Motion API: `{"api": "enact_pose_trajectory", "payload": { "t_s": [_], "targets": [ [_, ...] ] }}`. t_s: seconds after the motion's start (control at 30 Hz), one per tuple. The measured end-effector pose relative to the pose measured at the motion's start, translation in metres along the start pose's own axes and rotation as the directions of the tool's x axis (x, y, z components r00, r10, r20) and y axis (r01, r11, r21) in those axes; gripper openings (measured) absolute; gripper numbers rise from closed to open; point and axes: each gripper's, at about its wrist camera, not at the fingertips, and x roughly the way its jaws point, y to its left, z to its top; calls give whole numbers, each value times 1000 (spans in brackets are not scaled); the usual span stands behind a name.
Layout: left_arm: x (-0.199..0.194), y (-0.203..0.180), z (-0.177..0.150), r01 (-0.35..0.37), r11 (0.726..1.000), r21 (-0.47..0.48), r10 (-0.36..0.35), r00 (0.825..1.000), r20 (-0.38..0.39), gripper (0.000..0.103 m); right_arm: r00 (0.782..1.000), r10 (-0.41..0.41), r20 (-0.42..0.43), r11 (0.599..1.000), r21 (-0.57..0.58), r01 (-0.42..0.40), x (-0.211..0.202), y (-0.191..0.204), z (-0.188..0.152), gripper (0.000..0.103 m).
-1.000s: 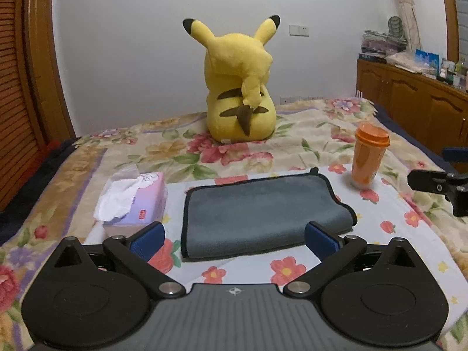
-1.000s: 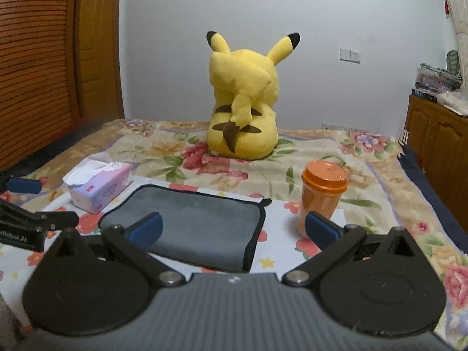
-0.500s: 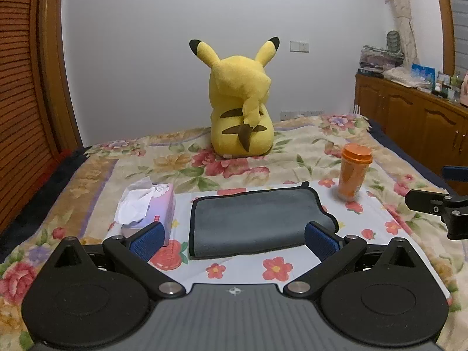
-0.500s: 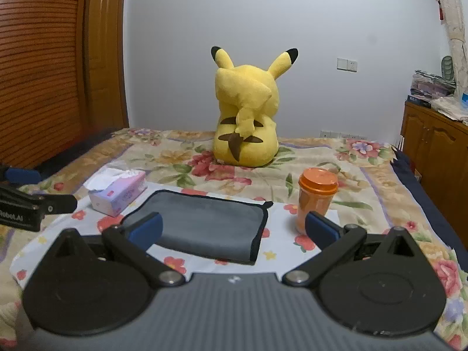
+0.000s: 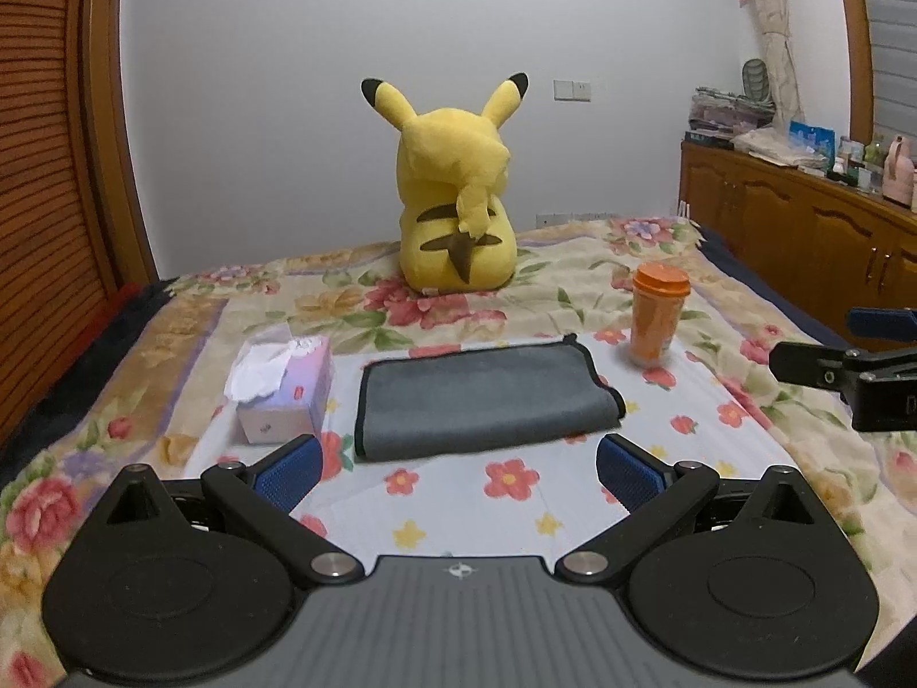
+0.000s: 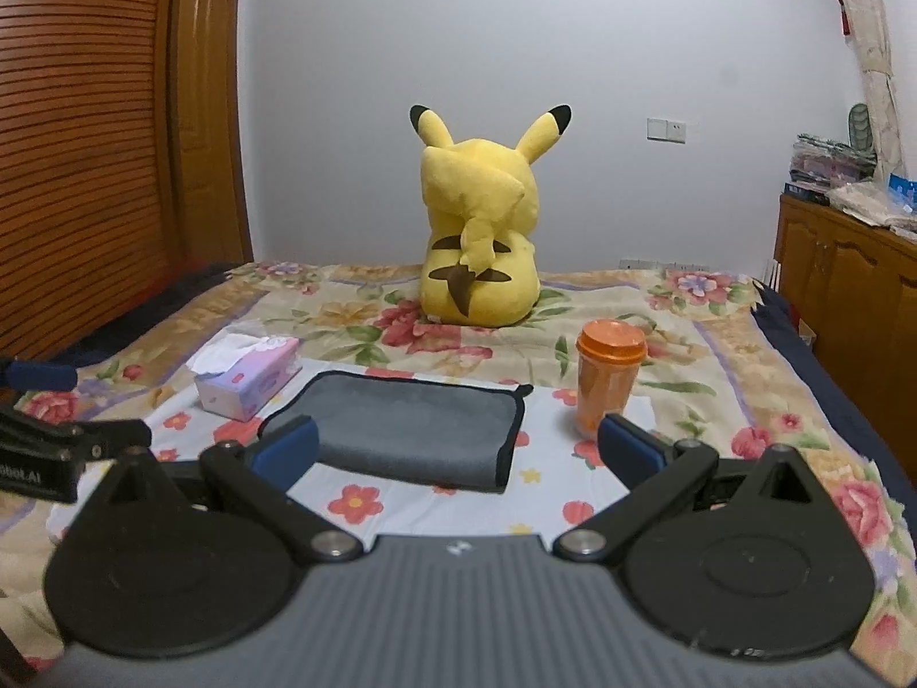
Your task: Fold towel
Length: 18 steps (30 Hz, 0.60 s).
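A grey towel (image 5: 481, 395) with black trim lies folded flat on a white flowered cloth (image 5: 504, 487) on the bed; it also shows in the right wrist view (image 6: 412, 430). My left gripper (image 5: 458, 473) is open and empty, held back from the towel's near edge. My right gripper (image 6: 455, 450) is open and empty, near the towel's front right part. The right gripper also shows at the right edge of the left wrist view (image 5: 848, 350). The left gripper shows at the left edge of the right wrist view (image 6: 57, 436).
A tissue box (image 5: 283, 395) stands left of the towel. An orange lidded cup (image 5: 656, 315) stands to its right. A yellow Pikachu plush (image 5: 455, 200) sits behind. A wooden cabinet (image 5: 802, 223) lines the right wall, a wooden slatted door (image 6: 86, 143) the left.
Both grippers have pulled back and risen from the towel, which now looks smaller and farther. Both stay open. The towel has not moved.
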Motion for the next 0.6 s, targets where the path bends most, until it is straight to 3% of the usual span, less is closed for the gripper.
{"api": "enact_pose_trajectory", "payload": {
  "t_s": [0.6],
  "targets": [
    [4,-7,-48,-2,1000,-26,0,998,-61,103,999,12,-42,1000,9,-12,-7,12,-41,103]
  ]
}}
